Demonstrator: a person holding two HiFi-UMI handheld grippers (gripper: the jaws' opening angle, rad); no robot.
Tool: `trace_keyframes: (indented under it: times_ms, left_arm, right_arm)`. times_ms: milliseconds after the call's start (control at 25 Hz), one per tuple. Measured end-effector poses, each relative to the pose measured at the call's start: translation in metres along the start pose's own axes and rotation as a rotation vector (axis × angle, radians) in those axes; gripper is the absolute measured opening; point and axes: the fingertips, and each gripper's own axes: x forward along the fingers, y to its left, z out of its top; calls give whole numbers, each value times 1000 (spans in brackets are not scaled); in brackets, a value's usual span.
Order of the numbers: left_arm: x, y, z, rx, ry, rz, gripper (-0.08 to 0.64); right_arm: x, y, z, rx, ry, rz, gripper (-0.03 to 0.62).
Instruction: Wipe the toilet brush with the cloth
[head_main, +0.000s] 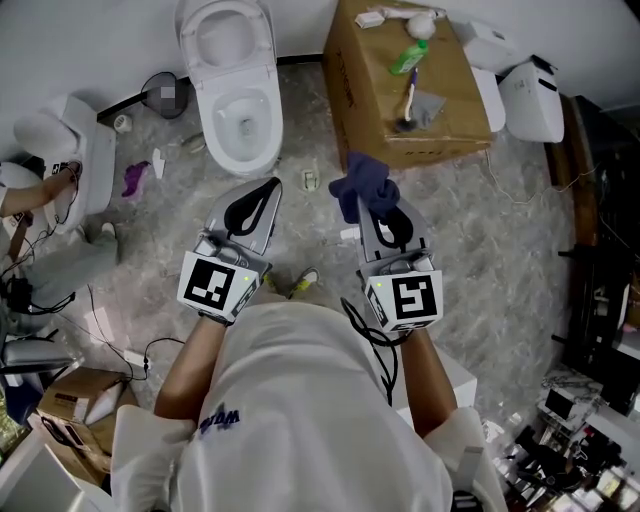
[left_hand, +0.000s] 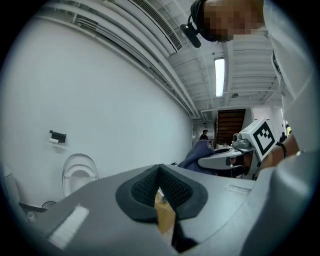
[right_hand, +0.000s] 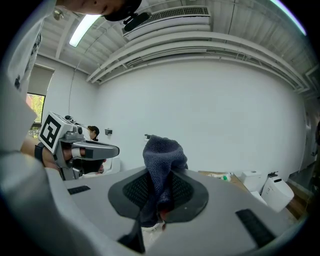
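The toilet brush (head_main: 410, 62), green and white, lies on top of a cardboard box (head_main: 370, 100) ahead of me, next to a grey rag (head_main: 430, 106). A dark blue cloth (head_main: 362, 185) sticks up out of my right gripper (head_main: 378, 205), which is shut on it; in the right gripper view the cloth (right_hand: 161, 155) stands bunched between the pads. My left gripper (head_main: 266, 192) hangs beside it at the same height, shut with nothing in it, its pads (left_hand: 172, 187) meeting at the tip. Both grippers are held above the floor, well short of the box.
A white toilet (head_main: 232, 80) stands straight ahead by the wall, left of the box. Another white fixture (head_main: 75, 150) and a purple rag (head_main: 135, 178) are at the left. White toilet parts (head_main: 530, 100) lie right of the box. Cables and clutter line the floor's edges.
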Motion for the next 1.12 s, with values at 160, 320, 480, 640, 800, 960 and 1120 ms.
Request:
trace_keyframes:
  times_ms: [160, 320, 480, 640, 800, 960, 1120]
  left_arm:
    - [-1, -3, -4, -12, 6, -5, 0]
    - [-3, -2, -6, -14, 9, -5, -2]
    - [-5, -1, -7, -17, 14, -9, 0]
    - [-8, -3, -12, -19, 23, -17, 0]
    - [-7, -5, -16, -33, 31, -47, 0]
    - [-13, 2, -29, -55, 46, -36, 0]
    - [-11, -9, -43, -84, 65, -18, 0]
  right_arm:
    - [0, 1, -3, -1, 6, 5, 61]
    - [0, 3, -4, -4, 8, 13, 61]
    - [0, 5, -4, -7, 10, 12, 61]
    - [1, 8, -11, -2, 27, 24, 61]
    - [0, 11, -17, -6, 52, 21, 61]
    - [12, 22, -24, -33, 81, 69, 61]
    - [11, 16, -29, -76, 103, 114, 61]
